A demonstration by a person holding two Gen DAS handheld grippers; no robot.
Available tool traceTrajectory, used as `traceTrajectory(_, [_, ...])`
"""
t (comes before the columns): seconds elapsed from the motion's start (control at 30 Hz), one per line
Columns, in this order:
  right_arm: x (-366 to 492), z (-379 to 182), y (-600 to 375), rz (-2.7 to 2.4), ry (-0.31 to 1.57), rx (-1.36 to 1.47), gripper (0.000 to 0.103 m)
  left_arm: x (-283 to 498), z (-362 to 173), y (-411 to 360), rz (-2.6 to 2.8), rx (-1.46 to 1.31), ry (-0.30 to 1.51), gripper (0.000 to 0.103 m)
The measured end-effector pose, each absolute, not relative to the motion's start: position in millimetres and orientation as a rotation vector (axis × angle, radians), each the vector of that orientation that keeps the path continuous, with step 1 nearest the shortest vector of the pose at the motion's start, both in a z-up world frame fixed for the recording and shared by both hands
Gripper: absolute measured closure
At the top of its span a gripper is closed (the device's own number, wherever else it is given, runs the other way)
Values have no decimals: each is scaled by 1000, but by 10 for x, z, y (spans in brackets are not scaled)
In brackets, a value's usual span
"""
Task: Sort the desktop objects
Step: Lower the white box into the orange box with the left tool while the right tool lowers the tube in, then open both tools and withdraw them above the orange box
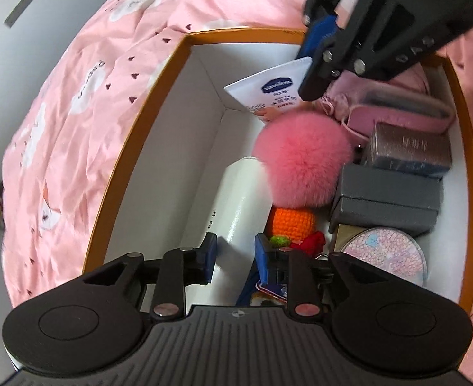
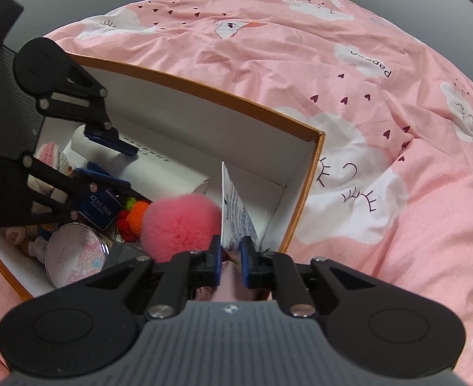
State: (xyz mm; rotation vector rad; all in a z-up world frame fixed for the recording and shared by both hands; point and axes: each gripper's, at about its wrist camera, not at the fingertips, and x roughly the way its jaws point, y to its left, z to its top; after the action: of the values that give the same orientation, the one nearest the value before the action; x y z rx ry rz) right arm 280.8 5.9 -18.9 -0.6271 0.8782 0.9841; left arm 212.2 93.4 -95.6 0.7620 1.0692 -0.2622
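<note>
An orange-rimmed white box (image 1: 133, 148) sits on a pink bedspread. Inside lie a pink pompom (image 1: 304, 157), a white cylinder (image 1: 239, 206), an orange crochet toy (image 1: 291, 222), grey boxes (image 1: 387, 199) and a round pastel compact (image 1: 387, 254). My right gripper (image 2: 231, 257) is shut on a white Vaseline tube (image 2: 236, 215), held edge-on over the box's corner; the tube also shows in the left wrist view (image 1: 268, 91). My left gripper (image 1: 234, 252) is open and empty, low inside the box over the white cylinder.
A pink pouch (image 1: 400, 112) and a shiny wrapped box (image 1: 410, 148) fill the far end of the box. A blue tag (image 2: 103, 209) and small plush toys (image 2: 30, 241) lie at the other end. The pink bedspread (image 2: 349, 112) surrounds the box.
</note>
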Motion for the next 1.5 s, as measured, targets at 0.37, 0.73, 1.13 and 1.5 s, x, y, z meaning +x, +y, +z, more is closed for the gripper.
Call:
traceTrajectory(0.37, [2832,-212,90,985,890,-642,82,2090,-1150,942,-230,796,1064,88])
traceTrajectory(0.73, [2817,-11,44,987,848,-588,66,1857,-696,1026,-132,626,1033,87])
traceTrajectory(1.13, [2465,155,118,1089,839,-605,54,1613,-302,1007,-68,450,1103,57])
traceTrajectory(1.5, [2144,273,118,1147,827,-665,47,1342,-127,923,-27,437,1062,43])
